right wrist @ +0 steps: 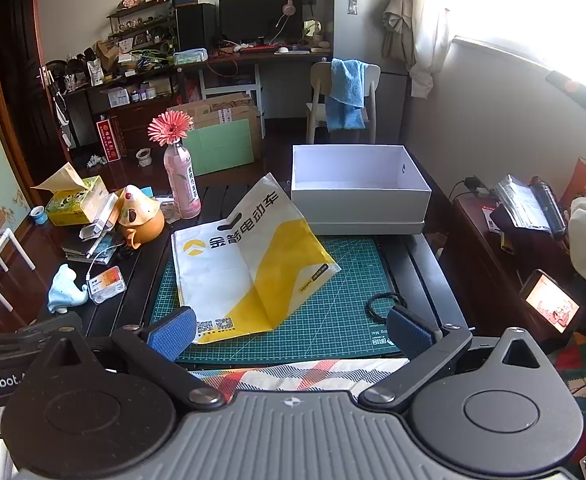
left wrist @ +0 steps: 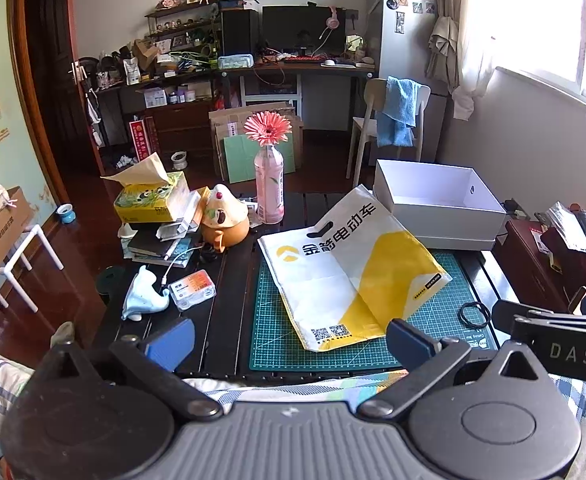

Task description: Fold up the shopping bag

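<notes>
A white and yellow shopping bag lies spread on the green cutting mat, its handle end lifted against the white box. My left gripper hangs wide open at the table's near edge, nothing between its blue pads, short of the bag's near corner. My right gripper is open too, just in front of the bag's near edge. The right gripper's body shows at the right of the left wrist view, the left one's at the left of the right wrist view.
An open white box stands behind the mat. A pink bottle with a flower, tissue box, orange toy, small case crowd the left. A black hair tie lies on the mat's right.
</notes>
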Tool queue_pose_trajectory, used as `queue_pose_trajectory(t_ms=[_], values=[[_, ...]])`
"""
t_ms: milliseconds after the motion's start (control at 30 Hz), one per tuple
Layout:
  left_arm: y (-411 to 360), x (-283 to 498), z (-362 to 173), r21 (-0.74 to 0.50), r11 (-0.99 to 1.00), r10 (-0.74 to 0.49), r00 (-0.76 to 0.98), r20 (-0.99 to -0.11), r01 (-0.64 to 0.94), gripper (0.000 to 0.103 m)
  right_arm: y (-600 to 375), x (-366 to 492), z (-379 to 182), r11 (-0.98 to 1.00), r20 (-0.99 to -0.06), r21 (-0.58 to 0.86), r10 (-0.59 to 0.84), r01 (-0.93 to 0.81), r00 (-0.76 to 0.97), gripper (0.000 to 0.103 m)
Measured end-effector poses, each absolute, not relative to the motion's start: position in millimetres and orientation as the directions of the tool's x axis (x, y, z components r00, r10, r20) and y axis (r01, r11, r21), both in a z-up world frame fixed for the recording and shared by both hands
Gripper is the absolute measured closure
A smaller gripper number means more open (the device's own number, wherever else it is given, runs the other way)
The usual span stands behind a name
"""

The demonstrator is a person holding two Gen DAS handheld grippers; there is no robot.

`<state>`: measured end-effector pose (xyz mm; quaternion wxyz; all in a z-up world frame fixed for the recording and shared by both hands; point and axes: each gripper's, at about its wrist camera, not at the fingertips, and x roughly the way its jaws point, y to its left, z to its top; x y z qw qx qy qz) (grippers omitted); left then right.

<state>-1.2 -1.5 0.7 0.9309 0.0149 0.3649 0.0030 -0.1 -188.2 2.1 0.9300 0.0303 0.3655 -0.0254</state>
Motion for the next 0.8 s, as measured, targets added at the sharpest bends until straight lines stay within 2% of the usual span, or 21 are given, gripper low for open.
queue_pose_trajectory(t_ms=[800], values=[[0.1,-2.4,2.9,0.035,0.999,0.036,0.743,-0.669,-0.017,0.0,-187.8,1.4,-2.8,0.996,-0.683,0.047,-0.023,0.075,0.73,0.0]])
